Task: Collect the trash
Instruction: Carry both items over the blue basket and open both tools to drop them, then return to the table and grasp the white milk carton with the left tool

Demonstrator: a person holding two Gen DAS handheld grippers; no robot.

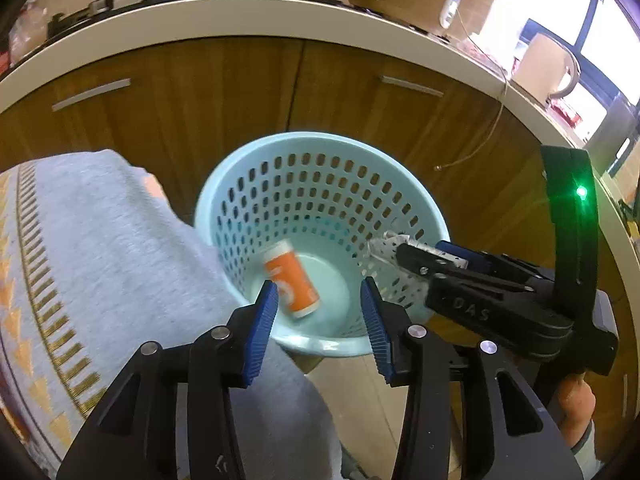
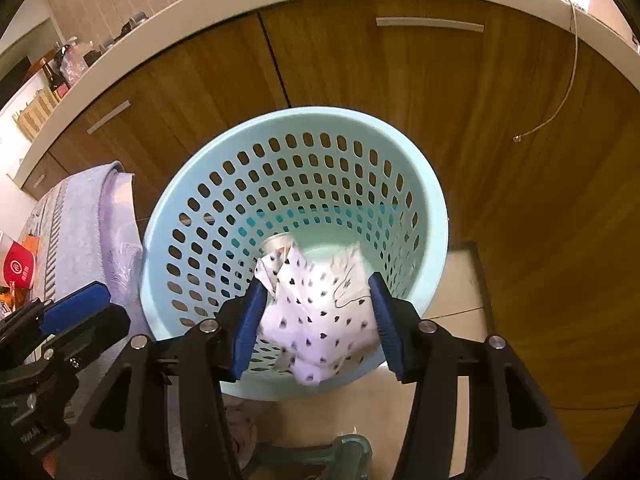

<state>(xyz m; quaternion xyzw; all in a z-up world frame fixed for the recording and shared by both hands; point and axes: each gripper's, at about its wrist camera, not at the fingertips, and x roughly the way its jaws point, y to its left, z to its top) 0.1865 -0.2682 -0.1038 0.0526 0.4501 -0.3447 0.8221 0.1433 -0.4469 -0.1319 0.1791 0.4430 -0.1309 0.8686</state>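
Right tool (image 2: 316,316) grips crumpled paper (image 2: 320,316) over basket (image 2: 434,216); left tool (image 1: 320,312) gapes, holding nothing.

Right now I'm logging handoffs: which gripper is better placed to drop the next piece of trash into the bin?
Right. The right gripper holds the crumpled spotted paper over the blue perforated wastebasket; the left gripper is open, holding nothing.

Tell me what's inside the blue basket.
An orange can lies on its side at the bottom of the basket. The right hand-held gripper holds crumpled paper over it, hiding part of the floor.
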